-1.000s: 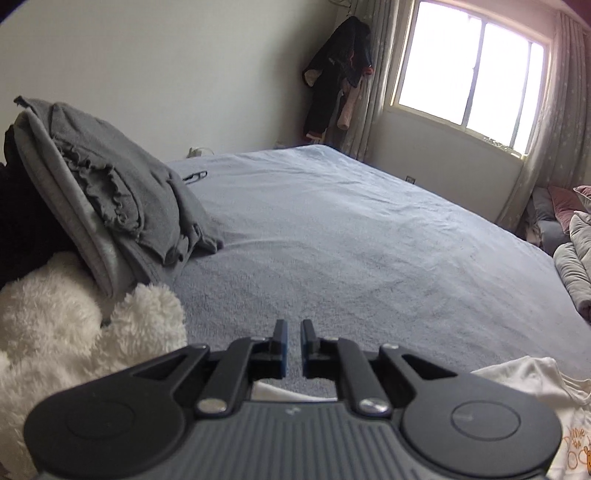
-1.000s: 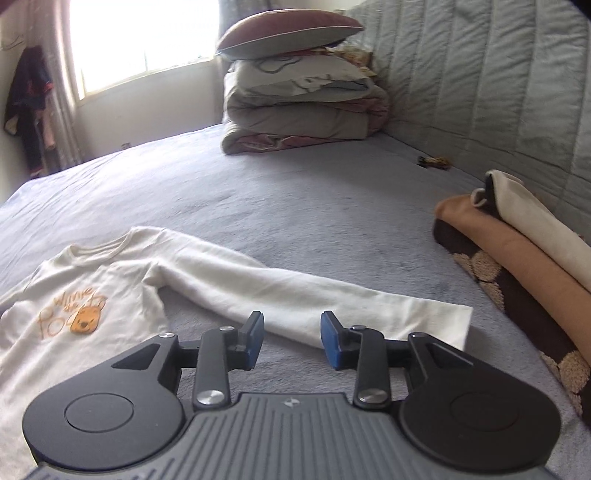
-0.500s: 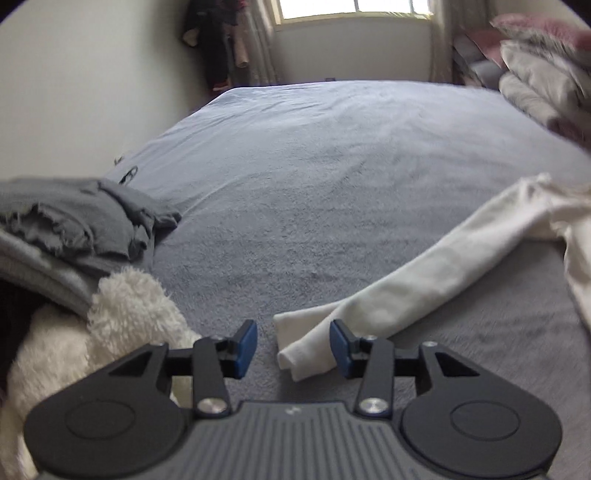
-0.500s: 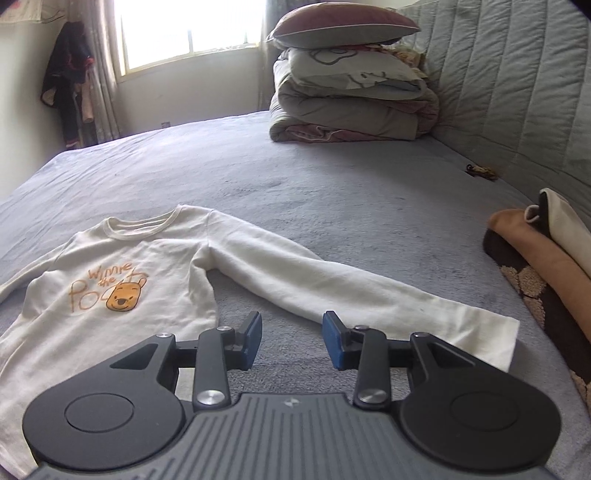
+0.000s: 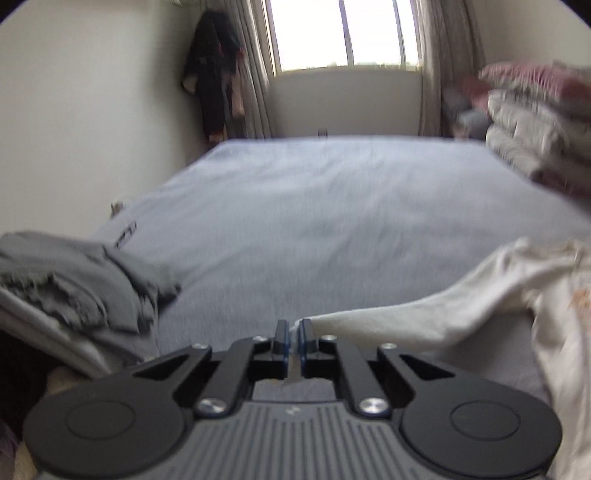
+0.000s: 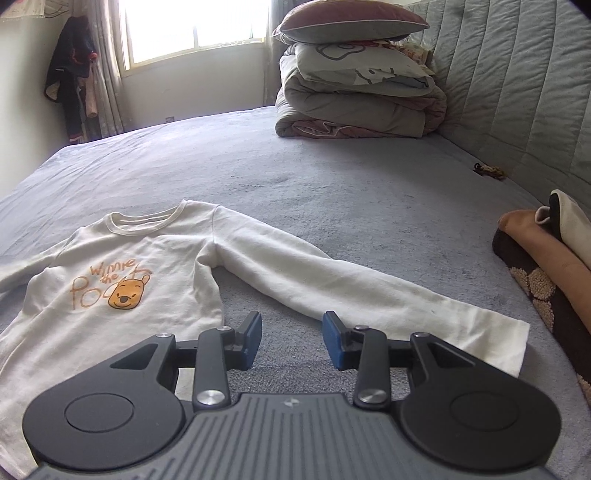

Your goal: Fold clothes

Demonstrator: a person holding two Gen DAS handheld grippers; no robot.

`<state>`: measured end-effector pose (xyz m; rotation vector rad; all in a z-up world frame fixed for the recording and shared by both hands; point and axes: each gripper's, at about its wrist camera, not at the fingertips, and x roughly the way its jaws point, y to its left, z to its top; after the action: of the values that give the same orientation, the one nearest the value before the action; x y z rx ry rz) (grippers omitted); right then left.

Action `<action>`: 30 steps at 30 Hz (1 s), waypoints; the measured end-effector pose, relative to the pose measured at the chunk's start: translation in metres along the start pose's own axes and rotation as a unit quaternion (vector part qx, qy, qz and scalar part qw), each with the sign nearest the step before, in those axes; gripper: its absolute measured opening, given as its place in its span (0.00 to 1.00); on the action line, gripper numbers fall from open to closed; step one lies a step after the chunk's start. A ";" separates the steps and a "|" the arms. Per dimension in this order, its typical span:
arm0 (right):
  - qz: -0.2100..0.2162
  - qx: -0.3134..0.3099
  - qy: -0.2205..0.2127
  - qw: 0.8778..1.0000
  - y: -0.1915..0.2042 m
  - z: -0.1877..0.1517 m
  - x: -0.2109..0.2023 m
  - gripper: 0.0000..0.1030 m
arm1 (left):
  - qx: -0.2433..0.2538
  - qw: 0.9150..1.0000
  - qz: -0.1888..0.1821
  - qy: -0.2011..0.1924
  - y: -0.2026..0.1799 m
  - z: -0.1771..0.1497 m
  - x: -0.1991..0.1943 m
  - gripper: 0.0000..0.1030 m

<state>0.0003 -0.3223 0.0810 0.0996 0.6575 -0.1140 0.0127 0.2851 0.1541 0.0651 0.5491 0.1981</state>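
**Shirt spread on the bed, one cuff pinched at the near edge**

The long-sleeved shirt (image 6: 122,280) lies flat on the bed (image 6: 332,177), chest up, collar toward the window (image 6: 192,26). Its right-hand sleeve (image 6: 369,291) runs out across the bed, the cuff ending just beside the right gripper (image 6: 291,339), whose jaws stand apart over bare bedding. The other sleeve's cuff sits between the closed jaws of the left gripper (image 5: 290,341). Left of that gripper lies a heap of clothes (image 5: 74,291). A stack of bedding (image 6: 354,96) stands at the far right against the headboard (image 6: 517,92). Folded clothes (image 6: 554,258) lie at the right edge.
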 end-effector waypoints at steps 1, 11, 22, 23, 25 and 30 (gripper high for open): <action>0.000 -0.002 0.002 1.000 0.001 0.000 0.002 0.38 | -0.002 1.000 -0.002 -0.007 0.001 0.006 -0.001 0.05; -0.011 -0.023 0.015 1.000 0.007 0.001 0.017 0.39 | 0.027 0.996 0.044 0.079 0.035 0.034 0.084 0.06; -0.019 -0.040 0.031 0.999 0.007 0.000 0.031 0.39 | -0.018 0.990 0.073 0.120 0.062 0.030 0.142 0.11; -0.019 -0.041 0.033 0.998 0.007 0.000 0.032 0.39 | -0.012 0.988 0.092 0.120 0.065 0.030 0.145 0.11; -0.020 -0.043 0.035 0.998 0.008 -0.001 0.034 0.39 | -0.021 0.988 0.099 0.118 0.073 0.029 0.145 0.11; -0.017 -0.043 0.038 0.998 0.011 -0.001 0.037 0.39 | -0.098 0.989 0.004 0.114 0.076 0.016 0.122 0.28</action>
<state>0.0302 -0.3144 0.0582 0.0104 0.7391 -0.1146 0.1099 0.3844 0.1146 -0.1480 0.7537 0.2681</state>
